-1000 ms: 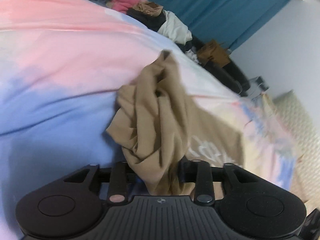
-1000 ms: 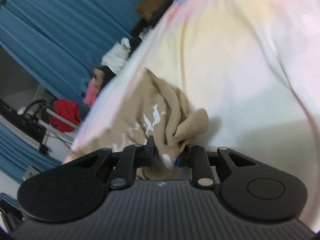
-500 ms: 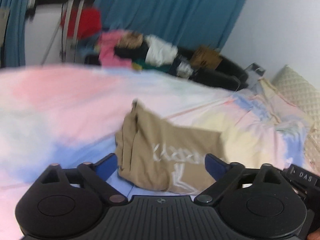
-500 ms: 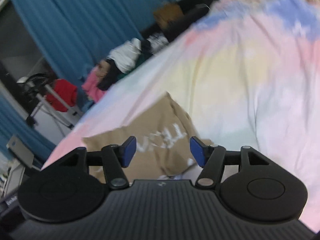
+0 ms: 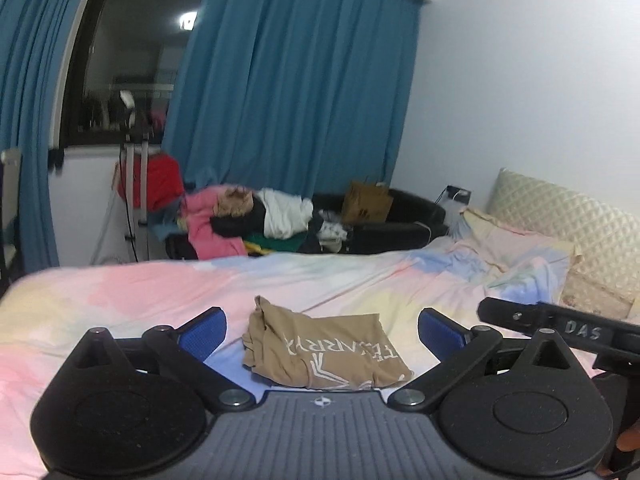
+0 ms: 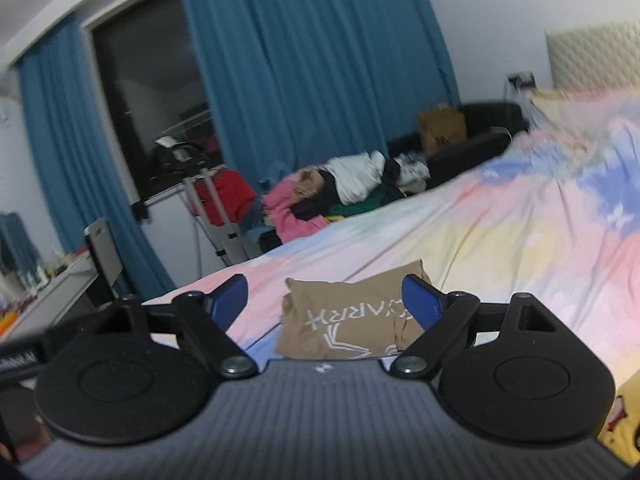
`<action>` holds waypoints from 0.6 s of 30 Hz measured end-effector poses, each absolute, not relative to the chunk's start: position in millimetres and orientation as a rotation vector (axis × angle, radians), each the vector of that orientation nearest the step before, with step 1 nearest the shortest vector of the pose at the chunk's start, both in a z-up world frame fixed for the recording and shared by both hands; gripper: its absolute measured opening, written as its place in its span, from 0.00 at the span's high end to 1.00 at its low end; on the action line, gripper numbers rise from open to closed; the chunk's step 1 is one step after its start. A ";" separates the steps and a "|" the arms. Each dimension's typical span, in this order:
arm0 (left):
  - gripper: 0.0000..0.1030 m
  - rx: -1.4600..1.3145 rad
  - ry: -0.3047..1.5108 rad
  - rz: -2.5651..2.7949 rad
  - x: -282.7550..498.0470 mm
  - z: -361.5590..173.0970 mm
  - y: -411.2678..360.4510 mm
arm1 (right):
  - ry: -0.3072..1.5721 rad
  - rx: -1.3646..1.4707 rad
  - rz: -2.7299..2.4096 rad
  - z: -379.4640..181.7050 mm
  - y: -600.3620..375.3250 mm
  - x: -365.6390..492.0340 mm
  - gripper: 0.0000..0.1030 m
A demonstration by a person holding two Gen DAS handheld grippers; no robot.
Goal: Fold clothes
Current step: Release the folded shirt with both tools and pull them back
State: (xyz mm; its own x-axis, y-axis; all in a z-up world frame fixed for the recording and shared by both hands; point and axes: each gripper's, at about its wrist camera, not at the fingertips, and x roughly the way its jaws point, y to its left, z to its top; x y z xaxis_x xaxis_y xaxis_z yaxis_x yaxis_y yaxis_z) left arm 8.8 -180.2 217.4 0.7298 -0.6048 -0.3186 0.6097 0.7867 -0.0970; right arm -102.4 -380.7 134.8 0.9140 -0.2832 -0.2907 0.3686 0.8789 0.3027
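Left tongs (image 5: 322,328), right tongs (image 6: 324,300): black linkage arms, blue pads, silver pivot screws, ribbed grey housing

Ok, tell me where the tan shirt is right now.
The folded tan shirt lies on the pastel bedspread, low and centre in both wrist views, in line with the gap between each gripper's open jaws and touched by neither.

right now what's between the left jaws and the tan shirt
Nothing but bare pastel bedsheet. In the left wrist view the left gripper stands open, short of the folded tan shirt.
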 end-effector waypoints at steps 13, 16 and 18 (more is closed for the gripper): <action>0.00 0.011 0.263 -0.627 -66.6 190.5 -125.4 | 0.186 0.229 -0.319 94.1 -324.5 -140.9 0.17; 0.00 0.037 0.249 -0.615 -66.9 174.3 -125.2 | 0.206 0.230 -0.336 76.5 -324.9 -135.0 0.17; 0.00 0.043 0.262 -0.608 -64.2 163.4 -125.6 | 0.203 0.205 -0.352 68.2 -322.6 -131.7 0.17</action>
